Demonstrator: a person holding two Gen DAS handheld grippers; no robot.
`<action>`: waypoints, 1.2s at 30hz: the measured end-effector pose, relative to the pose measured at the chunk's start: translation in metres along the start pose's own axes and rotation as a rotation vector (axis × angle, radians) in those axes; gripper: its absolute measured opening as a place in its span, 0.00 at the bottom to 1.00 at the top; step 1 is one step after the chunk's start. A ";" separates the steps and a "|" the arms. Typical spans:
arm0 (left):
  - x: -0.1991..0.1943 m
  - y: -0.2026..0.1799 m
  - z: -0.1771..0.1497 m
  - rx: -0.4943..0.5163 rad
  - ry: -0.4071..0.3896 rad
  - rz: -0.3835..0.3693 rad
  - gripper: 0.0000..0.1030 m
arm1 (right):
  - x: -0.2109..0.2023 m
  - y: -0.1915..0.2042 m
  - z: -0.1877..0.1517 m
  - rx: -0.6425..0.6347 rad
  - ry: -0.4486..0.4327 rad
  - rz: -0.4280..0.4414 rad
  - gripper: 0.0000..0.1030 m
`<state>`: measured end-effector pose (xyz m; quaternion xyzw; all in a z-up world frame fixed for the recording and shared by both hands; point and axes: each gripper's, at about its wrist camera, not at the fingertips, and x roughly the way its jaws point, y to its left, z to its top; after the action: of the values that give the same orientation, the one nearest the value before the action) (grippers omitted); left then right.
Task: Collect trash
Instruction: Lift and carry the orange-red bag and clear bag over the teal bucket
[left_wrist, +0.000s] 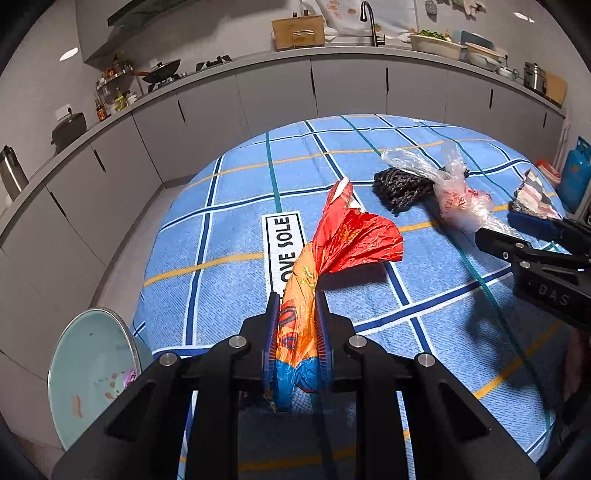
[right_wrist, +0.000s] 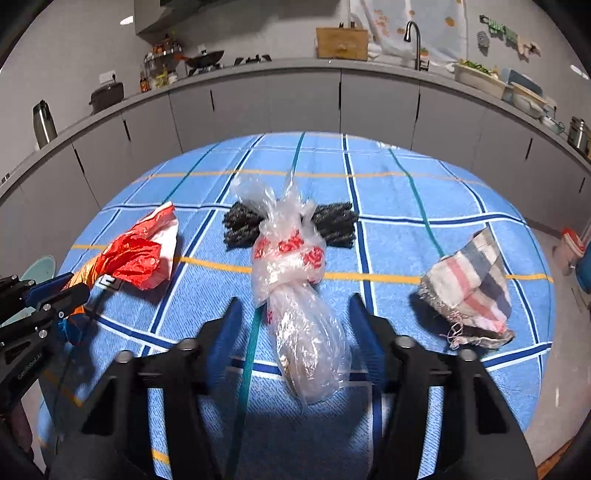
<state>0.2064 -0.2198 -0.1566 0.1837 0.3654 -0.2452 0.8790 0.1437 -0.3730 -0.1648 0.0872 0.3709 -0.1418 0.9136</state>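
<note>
Two grippers work over a blue checked tablecloth (right_wrist: 406, 206) strewn with trash.

Its white label reads "OVE SOLE", the first letter hidden behind the orange-red wrapper (left_wrist: 340, 236) that the left gripper (left_wrist: 295, 328) pinches tightly. Lettering on that wrapper is too crumpled to read. The right gripper (right_wrist: 295, 325) stands spread around the clear plastic bag (right_wrist: 295, 295), pads not touching; its red print is illegible. "DAS" shows on the right gripper's body, partly cut off.
</note>
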 end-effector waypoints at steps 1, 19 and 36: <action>0.001 0.000 0.000 -0.003 0.002 -0.003 0.19 | 0.002 -0.001 0.000 0.003 0.012 0.001 0.44; -0.033 0.015 -0.010 -0.059 -0.058 0.002 0.19 | -0.039 0.009 -0.016 -0.011 -0.051 0.055 0.19; -0.055 0.041 -0.025 -0.120 -0.074 0.059 0.19 | -0.066 0.055 -0.014 -0.074 -0.099 0.133 0.19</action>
<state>0.1818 -0.1573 -0.1270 0.1321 0.3409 -0.2036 0.9082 0.1071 -0.3048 -0.1252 0.0708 0.3238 -0.0709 0.9408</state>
